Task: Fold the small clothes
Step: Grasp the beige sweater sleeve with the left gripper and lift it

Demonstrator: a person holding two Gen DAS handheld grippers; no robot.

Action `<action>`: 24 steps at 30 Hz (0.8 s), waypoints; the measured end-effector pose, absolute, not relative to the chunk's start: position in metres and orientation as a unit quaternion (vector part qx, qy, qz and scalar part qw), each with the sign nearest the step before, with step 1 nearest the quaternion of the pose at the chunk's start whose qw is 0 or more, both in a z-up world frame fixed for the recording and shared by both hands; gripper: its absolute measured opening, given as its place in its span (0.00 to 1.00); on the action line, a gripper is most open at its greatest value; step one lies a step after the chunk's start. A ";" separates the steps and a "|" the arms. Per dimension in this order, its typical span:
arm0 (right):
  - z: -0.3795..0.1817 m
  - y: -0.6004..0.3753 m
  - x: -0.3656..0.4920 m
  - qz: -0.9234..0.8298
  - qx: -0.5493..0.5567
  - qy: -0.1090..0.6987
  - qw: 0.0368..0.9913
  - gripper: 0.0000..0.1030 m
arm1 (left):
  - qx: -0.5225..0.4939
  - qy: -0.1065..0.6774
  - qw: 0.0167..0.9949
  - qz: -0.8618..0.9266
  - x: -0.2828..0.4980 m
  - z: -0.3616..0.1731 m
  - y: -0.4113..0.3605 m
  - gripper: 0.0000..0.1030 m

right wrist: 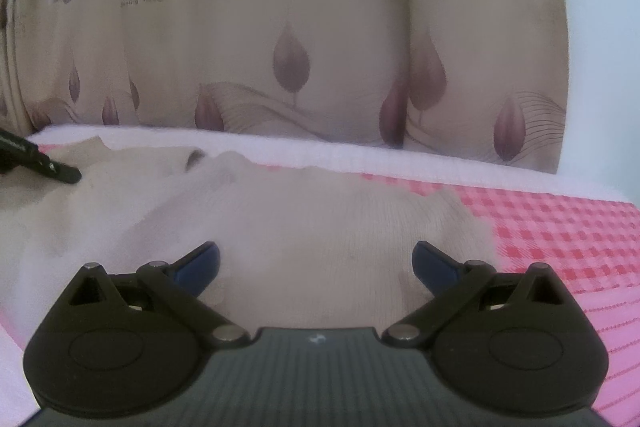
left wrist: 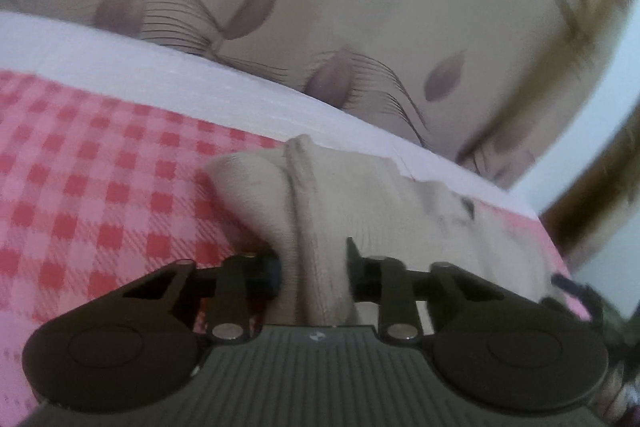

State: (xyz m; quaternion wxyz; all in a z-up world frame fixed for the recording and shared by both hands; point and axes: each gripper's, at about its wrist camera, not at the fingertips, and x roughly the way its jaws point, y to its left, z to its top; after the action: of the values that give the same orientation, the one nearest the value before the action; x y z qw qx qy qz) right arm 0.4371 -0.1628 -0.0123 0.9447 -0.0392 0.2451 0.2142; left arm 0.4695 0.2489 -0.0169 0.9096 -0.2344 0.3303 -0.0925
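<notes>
Fold barely begun: left claw pinches a bunched edge of the cream garment, which lies rumpled on the pink checked bed cover, while right claw hovers wide above it, empty.

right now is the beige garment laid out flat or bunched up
Bunched at one end: the beige garment is gathered into a ridge between the left hand-held gripper, while the rest lies fairly flat on the checked cloth.

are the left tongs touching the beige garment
Touching. The left wrist view shows the left tongs closed on a bunched fold of the beige garment.
</notes>
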 end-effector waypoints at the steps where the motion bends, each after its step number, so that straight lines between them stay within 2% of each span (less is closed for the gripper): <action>1: -0.011 -0.166 0.436 0.215 -0.030 0.240 0.946 1.00 | -0.233 0.333 0.910 -0.085 0.471 -0.012 0.246 0.20; 15: -0.003 -0.205 0.423 0.272 0.098 0.200 0.936 1.00 | -0.209 0.374 0.903 -0.036 0.476 0.077 0.142 0.18; 24: -0.010 -0.237 0.423 0.305 0.221 0.241 0.894 1.00 | -0.265 0.417 0.868 -0.040 0.500 0.080 0.056 0.18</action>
State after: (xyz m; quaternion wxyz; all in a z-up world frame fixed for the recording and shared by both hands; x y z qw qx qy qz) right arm 0.4233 -0.2368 -0.0100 0.8944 0.2214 0.2413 0.3046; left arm 0.4997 0.0557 0.0796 0.8684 -0.2653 0.4171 -0.0399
